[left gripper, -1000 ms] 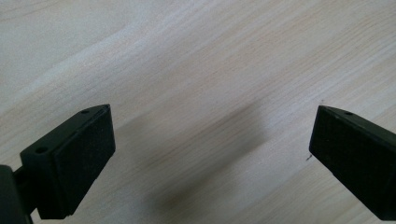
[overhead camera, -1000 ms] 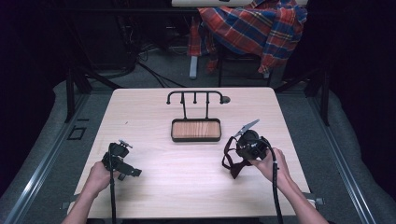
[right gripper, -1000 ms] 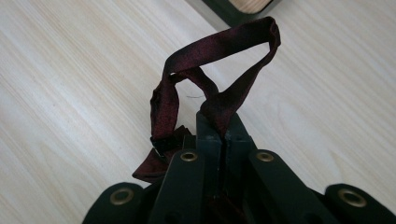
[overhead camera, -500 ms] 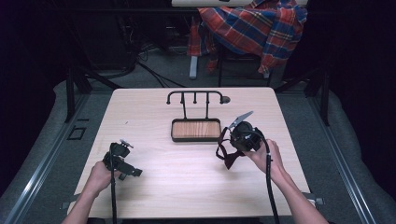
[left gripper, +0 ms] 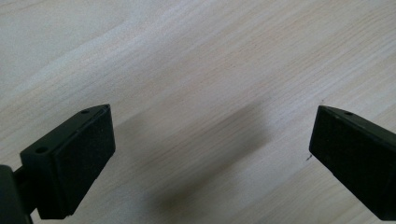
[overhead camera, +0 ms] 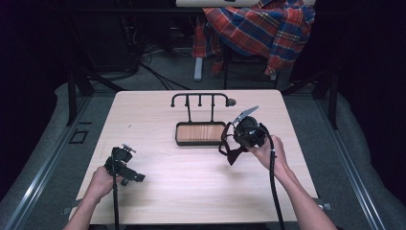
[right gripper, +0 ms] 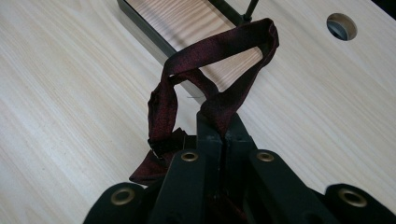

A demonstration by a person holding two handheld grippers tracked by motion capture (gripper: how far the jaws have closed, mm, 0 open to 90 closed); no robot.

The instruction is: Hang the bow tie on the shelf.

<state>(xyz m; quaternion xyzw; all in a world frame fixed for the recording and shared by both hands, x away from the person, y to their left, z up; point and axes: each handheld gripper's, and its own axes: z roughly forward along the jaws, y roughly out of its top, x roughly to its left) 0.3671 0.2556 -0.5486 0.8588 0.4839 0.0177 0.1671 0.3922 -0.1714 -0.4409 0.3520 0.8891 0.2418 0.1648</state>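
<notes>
- The dark red bow tie [right gripper: 205, 88] is hanging from our right gripper [overhead camera: 238, 143], whose jaws are pressed together on its strap, so the strap is looping up and forward ahead of them while the bow part [overhead camera: 234, 155] is dangling just below and behind the jaw tips.
- We are carrying it above the table [overhead camera: 191, 191], with the stand's wooden tray [overhead camera: 200, 133] lying just ahead of the jaws and its row of hooks [overhead camera: 200, 98] beyond that — so the step in hand looks like the carry toward the rack.
- The next move, as we judge it, is calling for lifting the open loop over one hook end and settling it there before the jaws part; the loop is limp, so we are expecting to need to keep it spread.
- Our left gripper [overhead camera: 122, 165] is resting low over bare table with its jaws wide apart and nothing between them.
- The tie is reading as a woven, faintly speckled fabric — soft, flat and ribbon-like.
- The stand is thin black metal with curved hook ends, and its tray is a rounded rectangle with a striped wood floor.
- The table is pale wood grain, with a round hole [right gripper: 341, 26] ahead and right of the right jaws.
</notes>
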